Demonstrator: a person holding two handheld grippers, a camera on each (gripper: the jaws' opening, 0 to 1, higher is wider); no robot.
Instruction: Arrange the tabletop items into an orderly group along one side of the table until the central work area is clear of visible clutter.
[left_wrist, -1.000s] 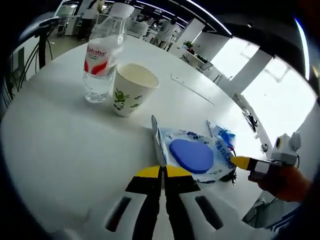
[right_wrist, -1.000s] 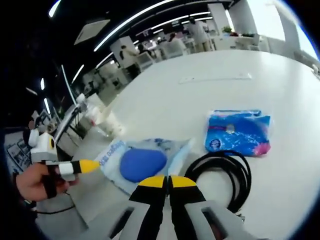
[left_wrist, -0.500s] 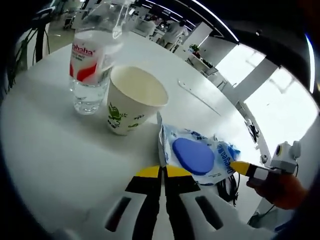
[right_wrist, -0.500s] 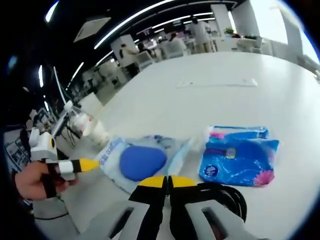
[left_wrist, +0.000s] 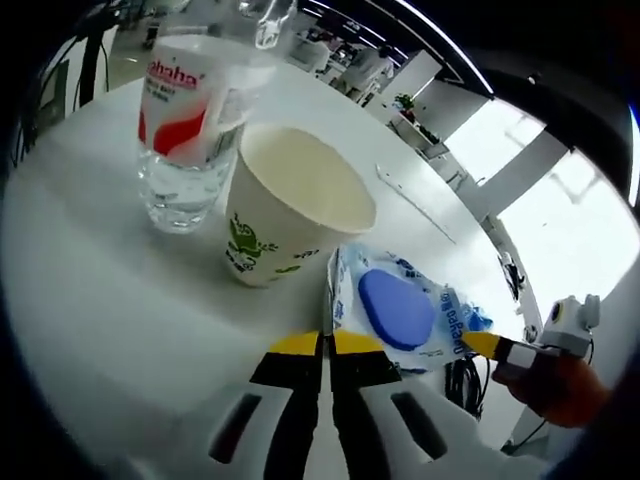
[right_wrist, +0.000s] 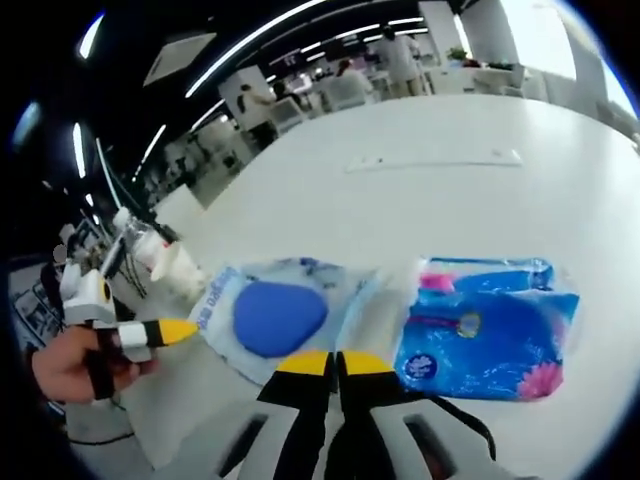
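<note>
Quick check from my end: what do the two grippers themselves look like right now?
The left gripper and right gripper match: black jaws with yellow tips, rising from white bodies with dark slots. Seen from the side, the right gripper shows a yellow tip, white and black bands, and a white box on top.

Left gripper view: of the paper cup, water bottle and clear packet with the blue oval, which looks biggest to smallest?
1. Water bottle, top cut off, and paper cup: look alike, and nearness distorts.
2. Clear packet with the blue oval: smallest.
</note>
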